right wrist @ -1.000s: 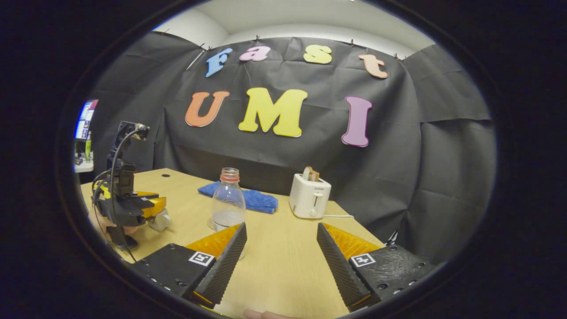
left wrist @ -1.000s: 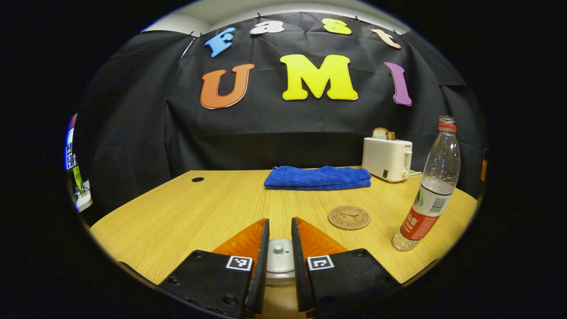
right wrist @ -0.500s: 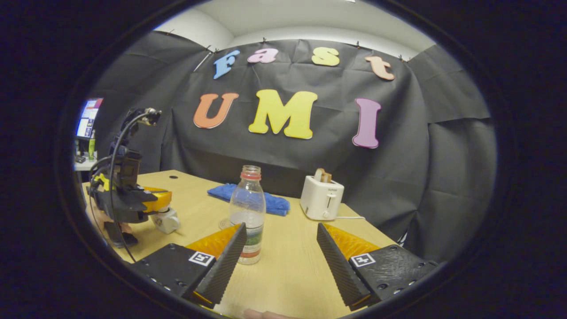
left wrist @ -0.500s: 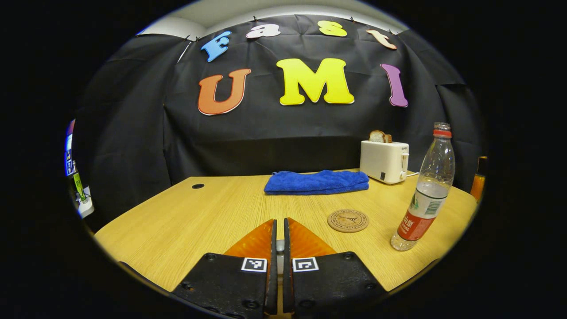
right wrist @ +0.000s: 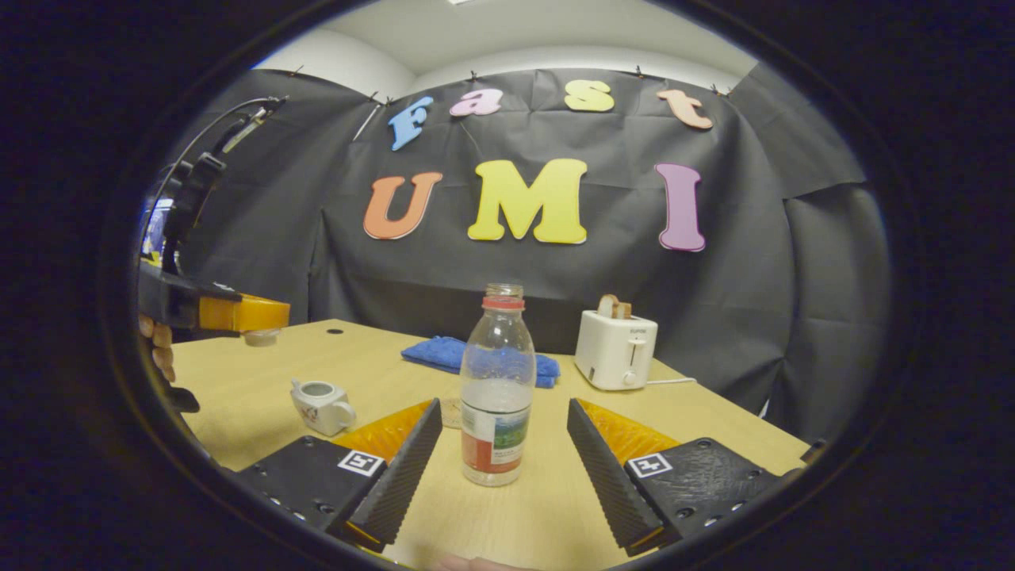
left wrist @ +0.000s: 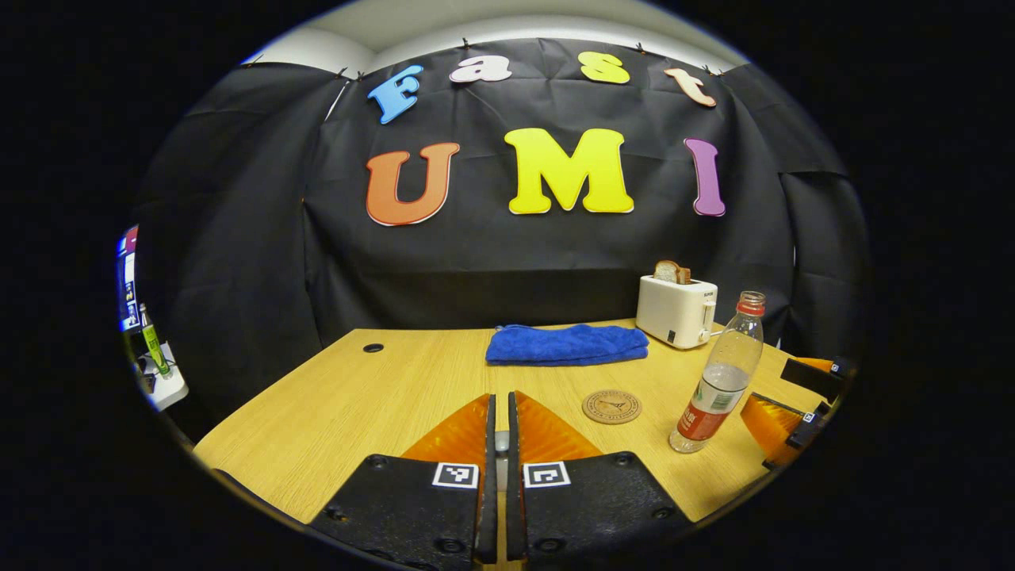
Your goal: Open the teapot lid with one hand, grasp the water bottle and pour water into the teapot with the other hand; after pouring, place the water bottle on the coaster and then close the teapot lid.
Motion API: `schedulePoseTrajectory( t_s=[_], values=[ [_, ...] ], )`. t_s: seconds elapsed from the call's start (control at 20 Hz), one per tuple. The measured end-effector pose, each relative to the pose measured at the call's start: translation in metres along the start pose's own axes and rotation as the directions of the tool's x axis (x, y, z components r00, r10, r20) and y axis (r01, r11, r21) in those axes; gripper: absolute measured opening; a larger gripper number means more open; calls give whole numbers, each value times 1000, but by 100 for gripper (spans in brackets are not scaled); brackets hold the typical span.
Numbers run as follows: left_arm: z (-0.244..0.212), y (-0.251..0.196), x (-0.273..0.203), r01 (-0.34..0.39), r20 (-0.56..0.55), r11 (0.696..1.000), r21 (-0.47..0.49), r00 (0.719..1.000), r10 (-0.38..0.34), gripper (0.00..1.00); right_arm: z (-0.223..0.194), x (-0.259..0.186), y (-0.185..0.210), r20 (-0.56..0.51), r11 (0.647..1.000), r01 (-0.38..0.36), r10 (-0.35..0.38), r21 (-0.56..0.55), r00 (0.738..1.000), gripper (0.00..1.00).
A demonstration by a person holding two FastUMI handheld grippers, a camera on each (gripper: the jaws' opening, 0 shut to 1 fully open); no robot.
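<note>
Right gripper view, left to right. Left hand-held gripper (right wrist: 266,315) held raised above the table (right wrist: 238,396), fingers clenched on the small pale teapot lid (right wrist: 260,338), which hangs clear of the pot; a hand (right wrist: 158,349) shows behind it. Below, the teapot (right wrist: 321,406) sits on the table, white, small, mouth uncovered, handle toward the camera's right. Water bottle (right wrist: 496,388) stands upright, clear plastic, uncapped, red neck ring, red and green label, roughly half full. It stands between the fingers of the right hand-held gripper (right wrist: 503,456), which is released wide, neither finger touching. Coaster (right wrist: 452,412) lies just behind the bottle, partly hidden. Farther back, folded blue towel (right wrist: 444,354), then white toaster (right wrist: 615,359) with bread in its slot.

Left gripper view: round brown coaster just left of the bottle.
</note>
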State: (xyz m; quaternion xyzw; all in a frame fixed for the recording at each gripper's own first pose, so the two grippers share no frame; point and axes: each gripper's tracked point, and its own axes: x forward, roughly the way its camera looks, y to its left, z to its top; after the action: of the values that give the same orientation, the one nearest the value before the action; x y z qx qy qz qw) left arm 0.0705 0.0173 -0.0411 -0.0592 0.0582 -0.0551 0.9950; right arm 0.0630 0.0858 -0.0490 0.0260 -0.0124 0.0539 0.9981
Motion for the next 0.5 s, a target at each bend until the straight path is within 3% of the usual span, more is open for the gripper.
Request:
schedulePoseTrajectory(
  t_s=[0.15, 0.5],
  values=[
    [11, 2, -13, 42, 6, 997, -58, 999, -42, 6, -3, 16, 7, -12, 1000, 10, -10, -15, 1000, 95],
    [48, 14, -47, 42, 91, 998, -56, 995, -36, 5, -7, 56, 6, -42, 997, 63, -61, 38, 997, 96]
  ],
)
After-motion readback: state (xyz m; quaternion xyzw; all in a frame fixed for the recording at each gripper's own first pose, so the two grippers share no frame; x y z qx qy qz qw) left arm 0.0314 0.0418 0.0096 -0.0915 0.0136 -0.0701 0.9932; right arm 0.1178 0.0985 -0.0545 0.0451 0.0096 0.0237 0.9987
